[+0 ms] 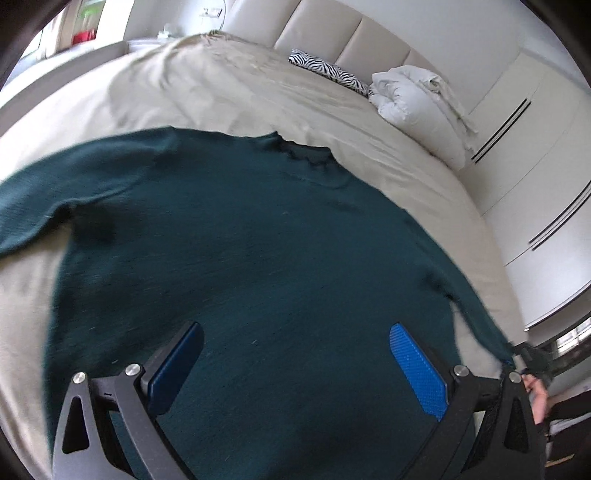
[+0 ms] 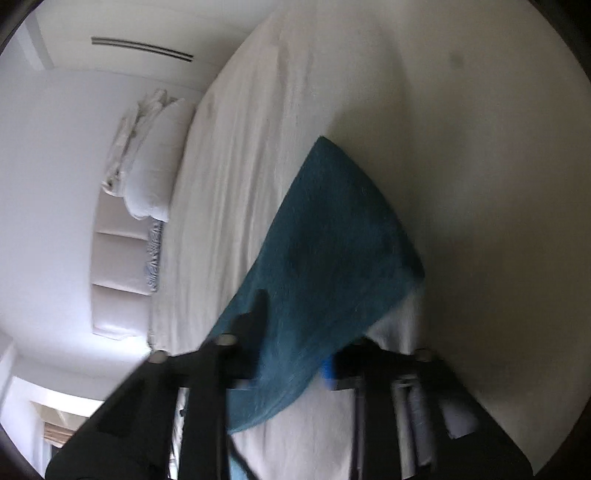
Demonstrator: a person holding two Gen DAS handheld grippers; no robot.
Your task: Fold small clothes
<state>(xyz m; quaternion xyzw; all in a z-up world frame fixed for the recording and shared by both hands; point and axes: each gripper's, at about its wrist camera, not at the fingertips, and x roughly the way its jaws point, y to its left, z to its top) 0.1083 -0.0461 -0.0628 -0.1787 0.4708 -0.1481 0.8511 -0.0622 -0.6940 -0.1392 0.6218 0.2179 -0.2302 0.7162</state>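
Note:
A dark teal sweater (image 1: 236,236) lies spread flat on the beige bed sheet (image 1: 221,92), neckline toward the headboard. My left gripper (image 1: 295,332) hovers open just above the sweater's lower body, with its blue pads (image 1: 417,369) wide apart and nothing between them. One sleeve (image 1: 476,302) stretches to the right, where my right gripper (image 1: 532,356) holds its end. In the right wrist view that sleeve (image 2: 332,229) runs up from between the fingers, and the right gripper (image 2: 291,343) is shut on it. A hand (image 1: 537,393) shows beside that gripper.
A bundled white duvet (image 1: 417,107) and a zebra-print cushion (image 1: 328,72) rest against the padded headboard (image 1: 332,33). White wardrobe doors (image 1: 535,166) stand beyond the bed's right edge. Bare sheet surrounds the sweater.

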